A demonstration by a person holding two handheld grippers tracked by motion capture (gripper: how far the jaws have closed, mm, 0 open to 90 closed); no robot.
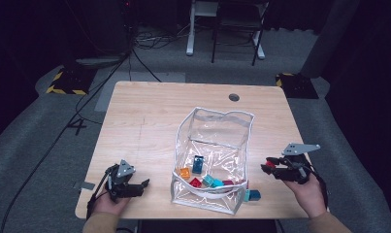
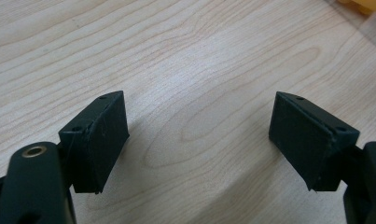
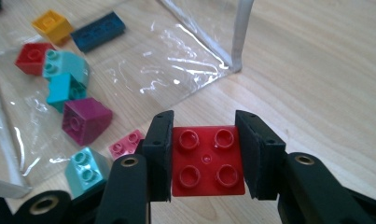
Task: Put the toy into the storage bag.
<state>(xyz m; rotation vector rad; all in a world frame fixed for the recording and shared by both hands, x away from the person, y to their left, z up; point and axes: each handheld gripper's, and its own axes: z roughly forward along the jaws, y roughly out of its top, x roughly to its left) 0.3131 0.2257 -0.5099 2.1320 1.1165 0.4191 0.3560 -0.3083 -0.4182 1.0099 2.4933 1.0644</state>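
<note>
A red four-stud brick (image 3: pixel 207 161) sits squarely between the pads of my right gripper (image 3: pixel 204 136), which is shut on it and held above the table to the right of a clear plastic bag (image 1: pixel 217 115). From above, that gripper (image 1: pixel 269 166) hovers near the table's right edge with the red brick (image 1: pixel 268 164) at its tip. My left gripper (image 1: pixel 143 184) rests near the front left of the table. Its jaws stand wide open (image 2: pixel 199 135) over bare wood, with nothing between them.
The bag lies open on the wooden table (image 1: pixel 144 126) and holds several bricks: orange (image 3: pixel 52 24), dark blue (image 3: pixel 98 30), red (image 3: pixel 32 57), teal (image 3: pixel 64 65), purple (image 3: pixel 85 119). A pink brick (image 3: pixel 125 143) and a light teal one (image 3: pixel 86 168) lie by its front corner.
</note>
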